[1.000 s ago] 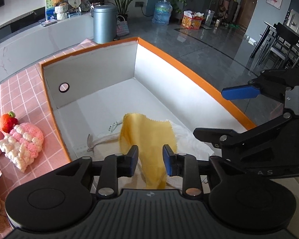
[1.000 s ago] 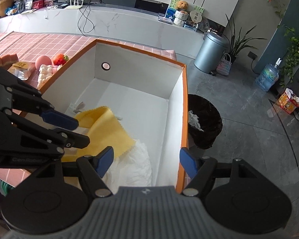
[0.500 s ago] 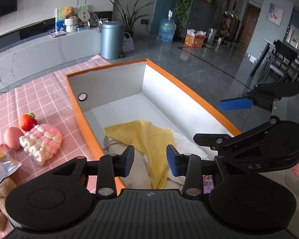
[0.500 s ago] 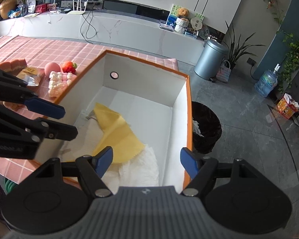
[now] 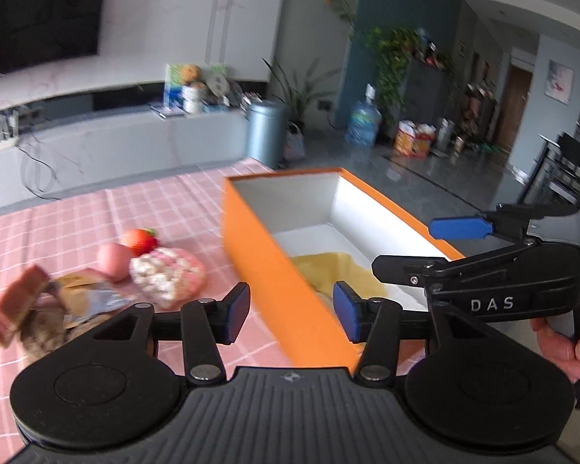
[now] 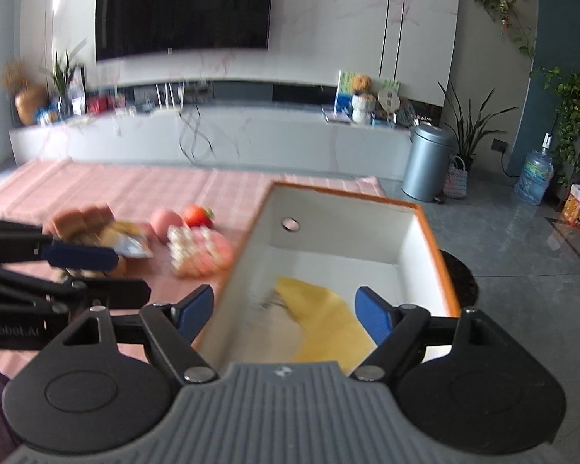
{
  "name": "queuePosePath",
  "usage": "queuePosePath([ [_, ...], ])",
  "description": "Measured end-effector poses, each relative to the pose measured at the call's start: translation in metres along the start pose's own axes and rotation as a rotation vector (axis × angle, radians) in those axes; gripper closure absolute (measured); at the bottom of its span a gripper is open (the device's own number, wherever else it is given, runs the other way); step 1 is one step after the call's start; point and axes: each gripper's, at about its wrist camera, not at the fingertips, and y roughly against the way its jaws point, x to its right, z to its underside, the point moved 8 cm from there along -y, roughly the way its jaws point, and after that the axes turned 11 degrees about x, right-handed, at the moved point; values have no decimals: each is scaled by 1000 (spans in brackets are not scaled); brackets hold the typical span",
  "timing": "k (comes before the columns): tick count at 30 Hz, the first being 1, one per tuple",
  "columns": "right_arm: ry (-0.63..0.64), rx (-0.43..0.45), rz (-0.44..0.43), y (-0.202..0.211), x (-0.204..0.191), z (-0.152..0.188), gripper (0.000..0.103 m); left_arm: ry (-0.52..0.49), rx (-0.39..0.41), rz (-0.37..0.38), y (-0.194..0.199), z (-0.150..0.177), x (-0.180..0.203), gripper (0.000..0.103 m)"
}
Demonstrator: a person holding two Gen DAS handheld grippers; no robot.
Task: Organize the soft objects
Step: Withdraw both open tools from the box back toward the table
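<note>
Remaining soft items lie left of both grippers.
We find the left gripper [image 5: 288,311] released, empty, nearest the knitted hat [image 5: 168,276]; right gripper [image 6: 286,315] also released.

yellow cloth [image 6: 321,317] lies crumpled in orange box [image 5: 259,247], white inside, over a white fabric [image 6: 278,328]. left of box on pink checked cloth [image 5: 77,224]: pink-white knit hat [image 5: 166,276], strawberry [image 5: 138,240], pink egg [image 5: 110,257], brown plush [image 5: 38,324], blurred.

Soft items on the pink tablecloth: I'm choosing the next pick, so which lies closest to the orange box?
The pink-and-white crocheted piece lies closest to the orange box; the strawberry and pink egg-shaped toy sit farther left.
</note>
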Motion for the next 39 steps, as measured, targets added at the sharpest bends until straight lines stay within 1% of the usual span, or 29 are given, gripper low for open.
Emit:
queuePosePath([
  [3,-33,50,0,-1,-18,0,24,25,70,-69,16,2,-21,43],
  [6,-62,96,7,0,-38,-1,23,71,123,-148,30,6,-43,43],
  [9,-84,129,-5,-1,-59,-1,22,125,199,-239,45,11,-66,42],
  [11,-82,143,-17,-2,-74,0,19,154,215,-290,54,17,-80,41],
  [15,-71,154,-41,-7,-105,7,19,187,223,-354,63,28,-101,38],
  [17,-74,149,-58,-10,-118,14,19,203,221,-371,66,36,-111,35],
  [19,-72,138,-70,-15,-128,23,19,200,201,-393,68,43,-120,34],
  [23,-55,71,-87,-30,-143,43,19,167,170,-439,71,58,-130,34],
  [26,-40,31,-80,-41,-149,54,19,181,161,-446,72,66,-136,33],
  [31,-14,-2,-74,-56,-154,65,19,145,140,-445,66,77,-141,25],
  [35,-5,-22,-74,-68,-155,70,20,127,119,-452,60,83,-144,25],
  [39,-16,-47,-78,-80,-154,73,20,153,95,-451,54,87,-151,25],
])
